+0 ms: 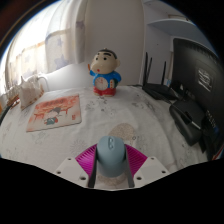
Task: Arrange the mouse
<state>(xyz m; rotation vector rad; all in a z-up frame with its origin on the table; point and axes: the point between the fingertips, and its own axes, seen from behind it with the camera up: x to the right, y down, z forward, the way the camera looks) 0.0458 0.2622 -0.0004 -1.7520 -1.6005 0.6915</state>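
- The hand-held gripper (111, 170) points forward over a white counter (120, 125), with its two magenta pads (87, 160) angled in a V around the task's thing.
- A light blue computer mouse (110, 153) sits between the fingers, its rounded back up and its narrow end pointing away along them.
- Both pads lie close against the mouse's sides and appear to press on it; the fingers are closed about as far as the mouse's width allows.
- Whether the mouse rests on the counter or is lifted off it cannot be told from this view.
- Beyond the fingers, well apart from the mouse, a cartoon boy figurine (105, 72) in a blue top and red bottoms stands upright on the counter.
- To the left of the figurine and nearer, a flat orange-and-white printed booklet (55, 112) lies on the counter.
- At the counter's far left edge sits a small pale object (27, 86), too indistinct to name.
- On the right side, a dark monitor (195, 65) stands upright, with a black keyboard (192, 120) lying in front of it.
- Two thin black antennas (149, 70) rise just left of the monitor.
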